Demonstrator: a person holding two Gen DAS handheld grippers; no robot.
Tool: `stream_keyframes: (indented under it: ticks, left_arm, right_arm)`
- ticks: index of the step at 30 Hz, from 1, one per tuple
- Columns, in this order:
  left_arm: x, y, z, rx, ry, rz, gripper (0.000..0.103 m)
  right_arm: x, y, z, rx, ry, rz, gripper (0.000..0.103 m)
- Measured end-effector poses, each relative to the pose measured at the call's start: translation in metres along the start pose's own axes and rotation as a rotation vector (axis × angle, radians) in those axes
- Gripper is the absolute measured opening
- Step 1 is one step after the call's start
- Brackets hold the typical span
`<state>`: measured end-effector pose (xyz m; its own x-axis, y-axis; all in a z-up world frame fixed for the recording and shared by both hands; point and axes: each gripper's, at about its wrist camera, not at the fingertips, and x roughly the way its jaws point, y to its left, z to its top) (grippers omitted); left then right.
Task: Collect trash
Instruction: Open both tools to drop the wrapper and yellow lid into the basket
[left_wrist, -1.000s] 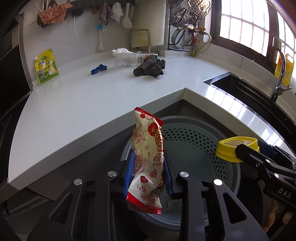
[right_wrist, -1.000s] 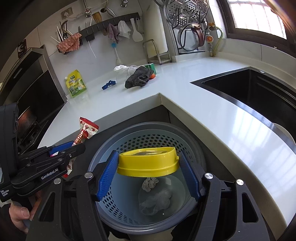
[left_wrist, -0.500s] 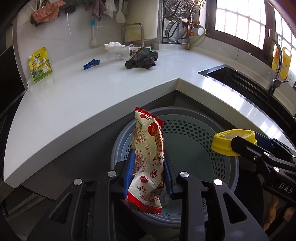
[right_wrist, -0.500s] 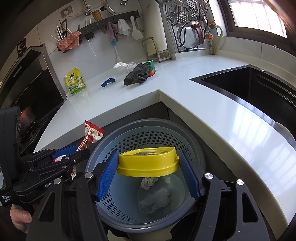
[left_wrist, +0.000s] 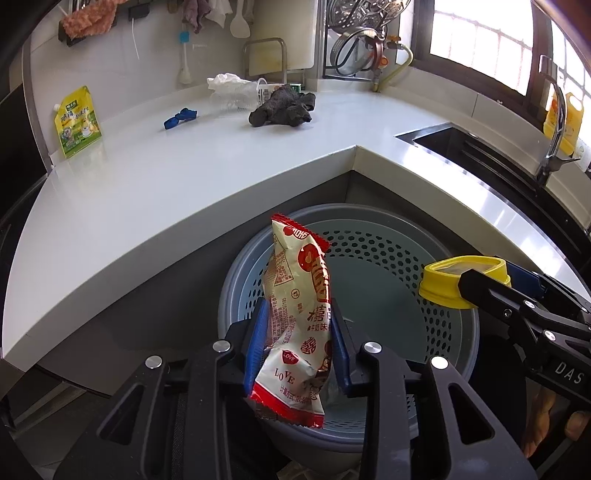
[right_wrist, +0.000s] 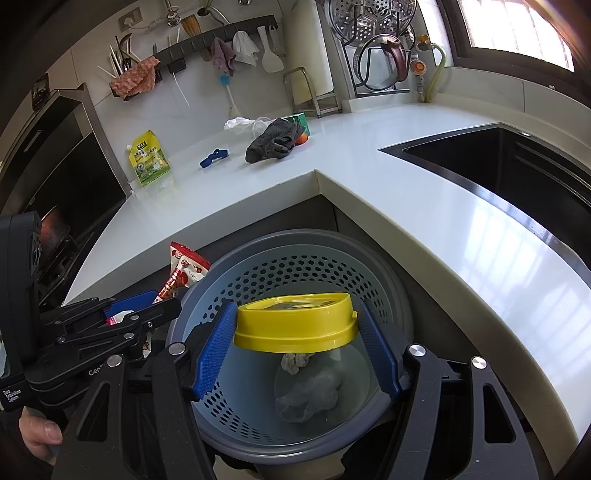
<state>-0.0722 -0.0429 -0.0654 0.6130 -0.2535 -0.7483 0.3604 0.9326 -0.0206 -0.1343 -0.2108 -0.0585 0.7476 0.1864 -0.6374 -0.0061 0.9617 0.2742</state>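
My left gripper (left_wrist: 298, 332) is shut on a red and cream snack wrapper (left_wrist: 299, 314) and holds it upright over the near rim of the grey perforated bin (left_wrist: 388, 236). My right gripper (right_wrist: 297, 343) is shut on a yellow lid (right_wrist: 295, 325) and holds it over the bin (right_wrist: 295, 240). Crumpled paper and plastic (right_wrist: 306, 391) lie at the bin's bottom. In the left wrist view the lid (left_wrist: 458, 280) hangs over the bin's right side. In the right wrist view the wrapper (right_wrist: 184, 269) shows at the bin's left rim.
The white corner counter (left_wrist: 166, 177) carries a dark cloth (left_wrist: 284, 107), a blue clip (left_wrist: 179, 118), a clear plastic bag (left_wrist: 232, 88) and a yellow pouch (left_wrist: 77, 122). A black sink (right_wrist: 517, 166) lies to the right. The bin sits below the counter's inner corner.
Both grippers have moved forward and further over the bin, still holding the wrapper and the lid. The bin fills more of both views.
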Motion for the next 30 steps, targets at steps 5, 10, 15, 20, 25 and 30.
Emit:
stream_keyframes:
  ticks: [5, 10, 15, 20, 25, 30]
  left_arm:
    - [0.001, 0.001, -0.001, -0.006, 0.003, -0.002, 0.035]
    - [0.000, 0.003, -0.002, -0.012, 0.002, -0.002, 0.036]
    - [-0.001, 0.005, -0.002, -0.016, -0.002, 0.001, 0.040]
    - [-0.003, 0.008, -0.003, -0.022, -0.009, 0.004, 0.052]
    - [-0.006, 0.011, -0.002, -0.034, -0.018, 0.007, 0.061]
    - [-0.006, 0.013, -0.002, -0.041, -0.016, 0.005, 0.063]
  right_arm:
    - [0.001, 0.000, -0.001, 0.000, 0.003, 0.001, 0.065]
    - [0.000, -0.001, -0.001, 0.005, 0.001, -0.001, 0.065]
    - [0.000, -0.001, -0.002, 0.006, -0.004, 0.001, 0.065]
    - [0.000, -0.002, -0.002, 0.014, -0.003, 0.006, 0.066]
    - [-0.004, -0.006, -0.001, 0.041, -0.015, 0.028, 0.077]
    - [-0.005, -0.007, -0.001, 0.045, -0.018, 0.028, 0.078]
